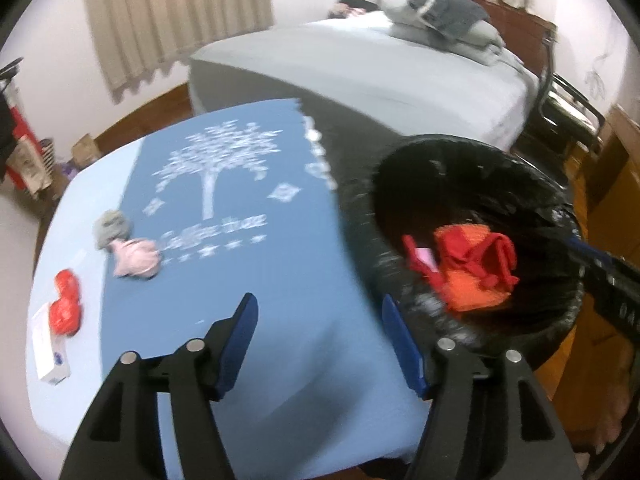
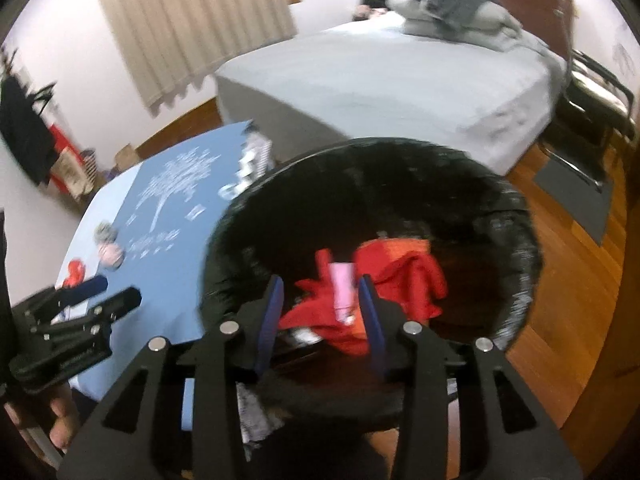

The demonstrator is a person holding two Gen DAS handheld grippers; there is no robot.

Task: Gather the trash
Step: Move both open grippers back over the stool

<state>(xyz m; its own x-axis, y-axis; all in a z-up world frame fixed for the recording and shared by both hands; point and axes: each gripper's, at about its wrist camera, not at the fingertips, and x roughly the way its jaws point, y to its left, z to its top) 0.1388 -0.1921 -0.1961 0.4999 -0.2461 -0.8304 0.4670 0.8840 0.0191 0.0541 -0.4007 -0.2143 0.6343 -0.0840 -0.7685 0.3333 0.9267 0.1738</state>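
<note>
A bin with a black liner (image 1: pixel 404 184) (image 2: pixel 516 240) stands against the right edge of a table under a blue cloth (image 1: pixel 256 280) (image 2: pixel 168 276). In it lie red and orange wrappers (image 1: pixel 472 276) (image 2: pixel 404 276) and a pink piece (image 2: pixel 343 288). My right gripper (image 2: pixel 321 292) (image 1: pixel 580 246) hangs open above the bin, its pads clear of the trash below. My left gripper (image 1: pixel 319 308) (image 2: pixel 118 290) is open and empty over the cloth beside the bin. On the table's left lie a grey wad (image 1: pixel 112 227), a pink wad (image 1: pixel 136 261), a red wrapper (image 1: pixel 66 302) and a white box (image 1: pixel 48 354).
A grey bed (image 1: pixel 380 76) with folded bedding (image 1: pixel 444 20) stands behind the table and bin. There is wooden floor (image 2: pixel 568 300) to the right with a dark mat (image 2: pixel 576 196) and a black chair (image 2: pixel 600 92). Boxes and bags (image 1: pixel 32 160) sit by the left wall. A hand (image 2: pixel 60 420) holds the left gripper.
</note>
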